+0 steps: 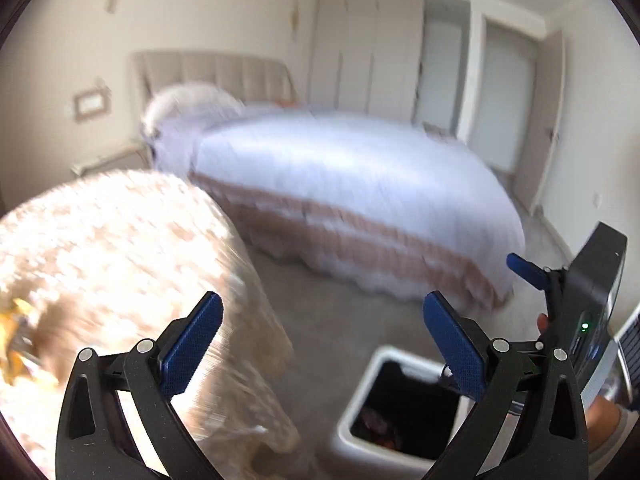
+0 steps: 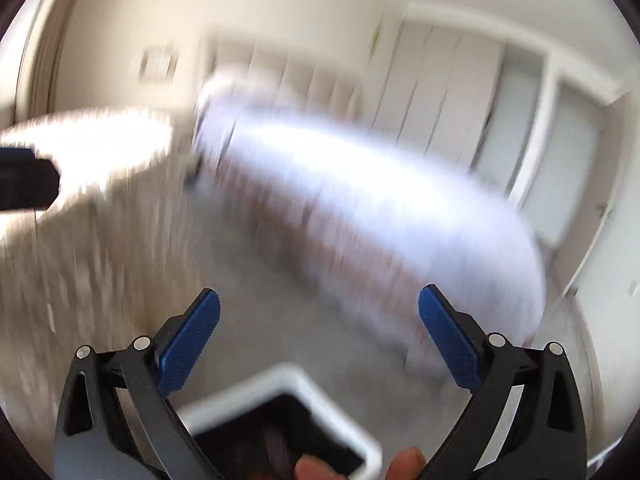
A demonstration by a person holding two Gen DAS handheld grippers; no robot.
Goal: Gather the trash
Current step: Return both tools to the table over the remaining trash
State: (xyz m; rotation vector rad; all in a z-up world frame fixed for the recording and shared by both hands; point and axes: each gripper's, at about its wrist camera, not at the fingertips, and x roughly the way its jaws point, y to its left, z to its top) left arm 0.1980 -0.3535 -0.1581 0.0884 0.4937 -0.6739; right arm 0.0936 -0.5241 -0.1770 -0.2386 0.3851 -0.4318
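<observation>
1. While both views smear with blur, the bed [image 1: 352,184] is the biggest thing in the room: a white cover over a pinkish frilled skirt, a padded headboard [image 1: 212,72] at the wall behind it.
2. Beyond the bed, a run of pale wardrobe doors [image 1: 368,52] fills the far wall.
3. Left of the bed stands the round bench [image 1: 112,248] under a cream lace cloth, sunlit on top; something yellow [image 1: 16,320] lies at its near edge, too blurred to name.
4. Grey carpet [image 1: 336,312] spreads between bench and bed.
5. On that carpet, just beside the bench's hanging cloth, sits the white trash bin [image 1: 360,416] with a black liner; dark scraps lie at its bottom, and I cannot tell what they are.
6. Left gripper [image 1: 324,344]: blue pads spread wide, nothing between them, hanging above the carpet with the bin below and to its right.
7. Right gripper [image 2: 320,340]: likewise wide apart and empty, right over the bin [image 2: 304,384]. Its black body shows at the right edge of the left view.
8. Fingertips [image 2: 404,464] of the person's hand show at the bottom of the right view.
</observation>
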